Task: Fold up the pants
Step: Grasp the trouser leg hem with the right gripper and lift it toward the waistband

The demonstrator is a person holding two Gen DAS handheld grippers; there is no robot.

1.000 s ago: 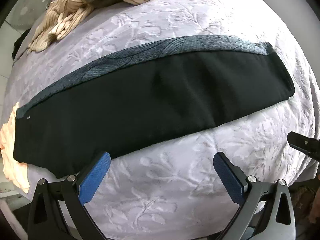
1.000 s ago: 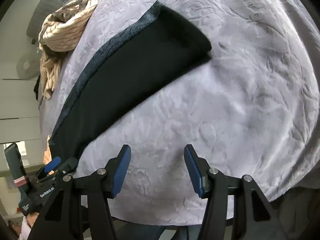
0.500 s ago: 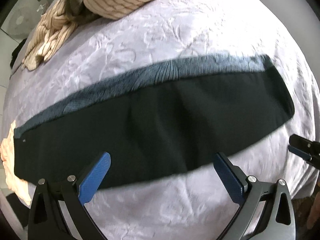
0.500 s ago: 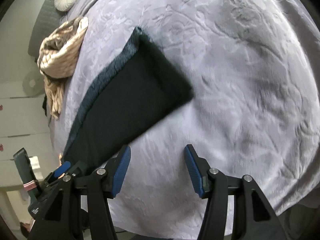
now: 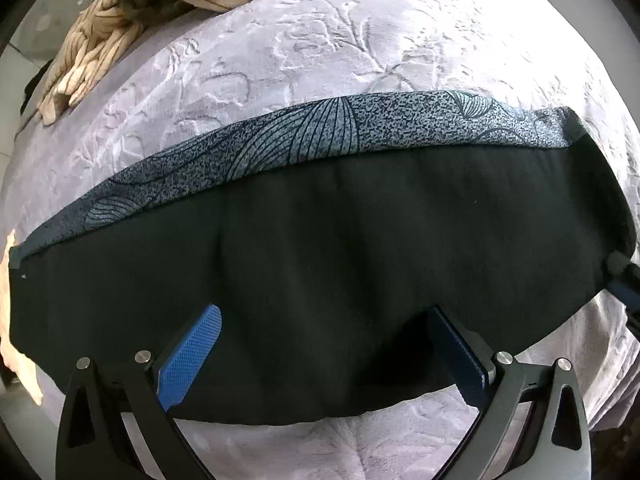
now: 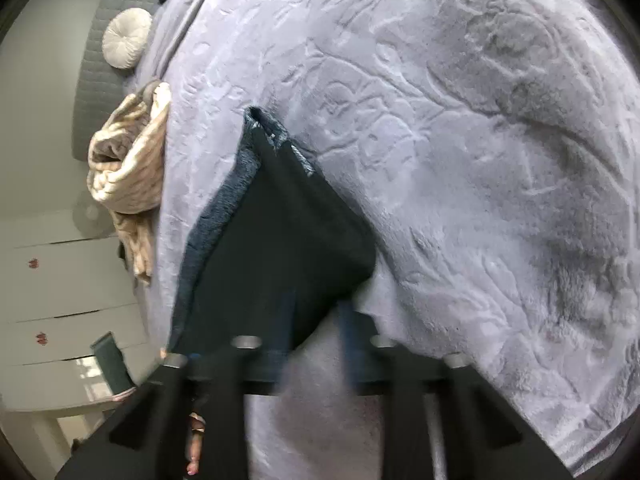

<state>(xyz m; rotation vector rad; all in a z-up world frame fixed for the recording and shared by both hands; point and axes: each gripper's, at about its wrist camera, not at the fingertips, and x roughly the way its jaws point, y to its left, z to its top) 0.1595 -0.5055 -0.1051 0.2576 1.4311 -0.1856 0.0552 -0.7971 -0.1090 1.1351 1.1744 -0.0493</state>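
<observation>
Black pants (image 5: 320, 260) with a grey patterned strip along their far edge lie folded lengthwise across the lilac bedspread (image 5: 320, 60). My left gripper (image 5: 324, 314) hangs open, pointing down over the near half of the pants, and nothing is between its blue pads (image 5: 192, 356). In the right wrist view the pants (image 6: 280, 240) run away to the upper left. My right gripper (image 6: 318, 320), blurred, is closing its jaws on the near end corner. From the left wrist view it shows at the far right edge (image 5: 624, 280), where the fabric bunches.
A heap of beige striped clothes (image 5: 120, 20) (image 6: 128, 160) lies at the bed's far left. A peach cloth (image 5: 12, 320) peeks out by the pants' left end. A round cushion (image 6: 126, 42) rests on the headboard side. White drawers (image 6: 60, 300) stand beyond the bed.
Both grippers have come down and forward onto the pants. The right jaws have narrowed from wide open onto the pants' end corner. The left jaws stay open.
</observation>
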